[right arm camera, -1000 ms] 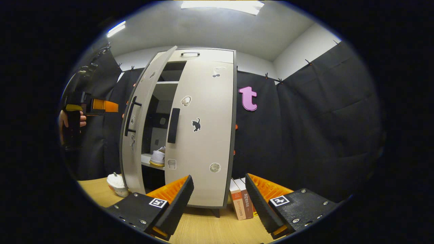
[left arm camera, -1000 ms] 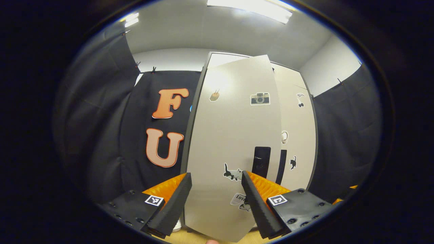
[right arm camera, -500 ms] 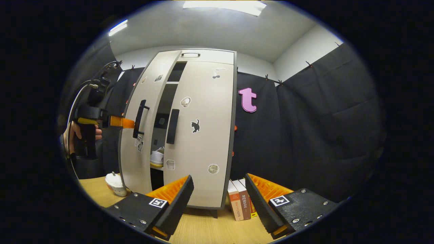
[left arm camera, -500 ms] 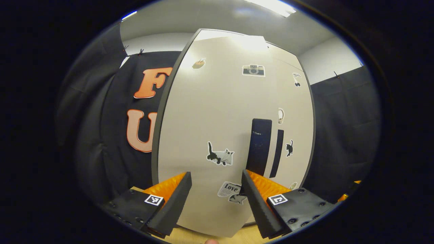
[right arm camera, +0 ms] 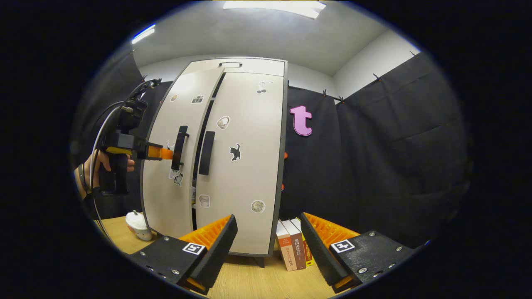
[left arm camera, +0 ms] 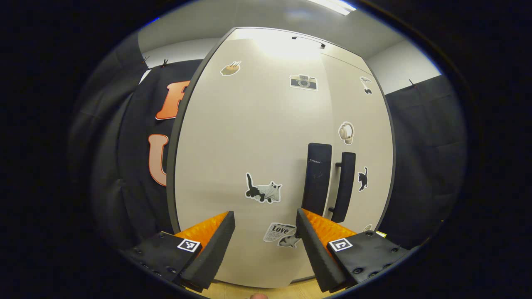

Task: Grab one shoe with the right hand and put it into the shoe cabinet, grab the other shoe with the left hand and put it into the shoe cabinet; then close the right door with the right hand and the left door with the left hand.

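Beige shoe cabinet [right arm camera: 245, 166], left door [right arm camera: 170, 166] slightly ajar

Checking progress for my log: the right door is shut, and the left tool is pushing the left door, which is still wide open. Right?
Not quite. The left door is nearly shut, with just a narrow gap beside the right door, as the right gripper view shows. The left tool is against it next to its handle.

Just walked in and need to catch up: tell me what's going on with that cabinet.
A person is shutting the shoe cabinet with two handheld grippers. The left gripper, open, sits against the left door, beside its handle; that door is nearly shut, with a narrow gap at the seam. The right door is shut. The right gripper hangs back, open and empty. Books stand beside the cabinet.
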Action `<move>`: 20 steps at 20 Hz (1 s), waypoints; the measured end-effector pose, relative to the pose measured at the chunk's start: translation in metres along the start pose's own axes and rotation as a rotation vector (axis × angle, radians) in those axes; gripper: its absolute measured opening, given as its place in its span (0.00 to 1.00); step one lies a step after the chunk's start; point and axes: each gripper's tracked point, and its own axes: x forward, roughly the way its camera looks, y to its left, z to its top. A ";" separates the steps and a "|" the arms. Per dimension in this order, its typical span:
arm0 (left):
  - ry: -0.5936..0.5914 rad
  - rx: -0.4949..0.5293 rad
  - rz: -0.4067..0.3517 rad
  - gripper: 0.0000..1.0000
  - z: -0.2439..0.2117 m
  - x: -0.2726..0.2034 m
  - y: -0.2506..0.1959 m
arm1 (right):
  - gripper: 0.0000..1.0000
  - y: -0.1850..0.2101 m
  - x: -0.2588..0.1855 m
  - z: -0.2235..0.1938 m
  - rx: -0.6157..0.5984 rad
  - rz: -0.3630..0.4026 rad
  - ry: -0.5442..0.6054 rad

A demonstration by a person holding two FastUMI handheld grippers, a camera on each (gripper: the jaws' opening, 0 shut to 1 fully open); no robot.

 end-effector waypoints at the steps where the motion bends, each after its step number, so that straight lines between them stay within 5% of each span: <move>1: 0.003 -0.007 0.000 0.96 -0.002 0.005 -0.001 | 0.94 -0.001 0.001 -0.001 0.002 -0.002 0.002; 8: 0.006 0.007 0.006 0.96 -0.003 0.017 -0.003 | 0.94 -0.018 0.004 0.000 0.007 -0.027 -0.009; 11: 0.041 -0.016 -0.069 0.96 -0.011 0.022 -0.024 | 0.94 -0.024 0.007 0.001 0.004 -0.040 -0.015; 20: -0.049 0.003 -0.023 0.96 0.016 -0.003 -0.017 | 0.94 -0.024 0.003 -0.008 0.010 -0.024 0.002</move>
